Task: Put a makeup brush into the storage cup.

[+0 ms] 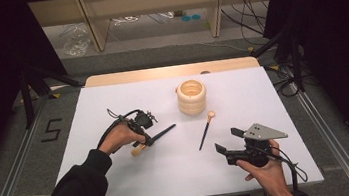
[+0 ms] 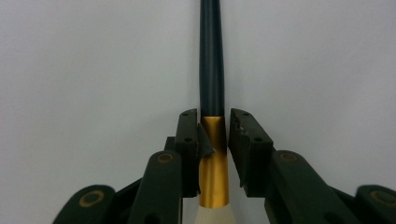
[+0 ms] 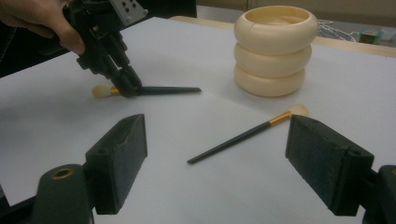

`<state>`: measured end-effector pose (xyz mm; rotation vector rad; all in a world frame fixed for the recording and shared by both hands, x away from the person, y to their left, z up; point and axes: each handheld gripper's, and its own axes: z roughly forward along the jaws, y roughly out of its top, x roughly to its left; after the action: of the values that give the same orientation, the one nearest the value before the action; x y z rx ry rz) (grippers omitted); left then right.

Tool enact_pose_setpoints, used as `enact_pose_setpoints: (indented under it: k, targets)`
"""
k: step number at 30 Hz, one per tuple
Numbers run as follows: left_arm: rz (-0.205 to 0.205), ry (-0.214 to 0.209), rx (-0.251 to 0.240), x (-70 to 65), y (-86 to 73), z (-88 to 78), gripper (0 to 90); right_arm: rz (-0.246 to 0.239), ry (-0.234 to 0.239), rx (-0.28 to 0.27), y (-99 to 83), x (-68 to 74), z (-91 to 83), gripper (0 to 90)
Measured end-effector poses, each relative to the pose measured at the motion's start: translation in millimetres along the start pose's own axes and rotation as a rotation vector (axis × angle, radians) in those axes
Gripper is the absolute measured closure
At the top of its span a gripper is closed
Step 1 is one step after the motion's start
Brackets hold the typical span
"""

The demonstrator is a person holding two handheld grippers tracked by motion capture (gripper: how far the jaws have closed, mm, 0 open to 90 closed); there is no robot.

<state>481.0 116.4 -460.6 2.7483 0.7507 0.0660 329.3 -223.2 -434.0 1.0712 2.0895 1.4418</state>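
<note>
1. The right gripper (image 1: 228, 141) sits nearest, held in a hand (image 1: 267, 172) at the near right part of the white table (image 1: 122, 185). Its two jaws stand wide apart, and nothing is between them.
2. Just past those jaws, a second brush (image 3: 247, 133) lies flat on the table by itself. Its thin dark handle points toward the person, and its pale tip points toward the holder.
3. On the left side, the left gripper (image 1: 148, 140) tips down onto the first brush (image 1: 159, 132). Its jaws are clamped on the gold band (image 2: 214, 158) of that brush, between the pale tip and the dark handle.
4. The first brush lies on the table, well apart from the second brush. Its pale tip (image 1: 137, 150) sticks out by the left hand (image 1: 119, 137), and its handle points toward the middle of the table.
5. Farther back stands a cream holder (image 1: 192, 97) that looks like three fat rings stacked up. It stands upright, just beyond the pale tip of the second brush.
</note>
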Motion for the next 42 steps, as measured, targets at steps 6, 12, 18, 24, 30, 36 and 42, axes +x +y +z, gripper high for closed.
enact_pose_setpoints:
  k: [6, 12, 18, 24, 30, 36, 42]
  targets:
    - [-0.007, -0.006, 0.013, 1.5, 1.8, 0.0, 75.3, 0.000, 0.002, 0.002, 0.0, 0.3, 0.0, 21.8]
    - [0.016, -0.014, 0.062, 4.3, 6.5, -0.7, 77.1, -0.018, -0.011, -0.008, 0.1, -1.0, 0.4, 21.9]
    - [0.019, -0.020, 0.076, 5.3, 8.3, -0.5, 77.3, -0.020, -0.013, -0.002, -0.1, -0.9, 0.2, 22.3]
    - [-0.002, -0.034, 0.061, 6.5, 8.0, 0.4, 77.6, -0.022, -0.013, -0.002, -0.1, -0.9, 0.5, 22.3]
    - [0.024, -0.039, 0.084, 7.5, 9.1, -0.4, 77.7, -0.019, -0.012, -0.001, -0.1, -1.0, 0.4, 22.4]
    - [0.044, -0.054, 0.107, 8.3, 11.2, -0.5, 77.9, -0.019, -0.009, 0.000, -0.1, -1.0, 0.4, 22.5]
    - [0.064, -0.051, 0.121, 8.2, 12.4, -0.8, 78.0, -0.015, -0.006, 0.000, 0.0, -0.9, 0.4, 22.7]
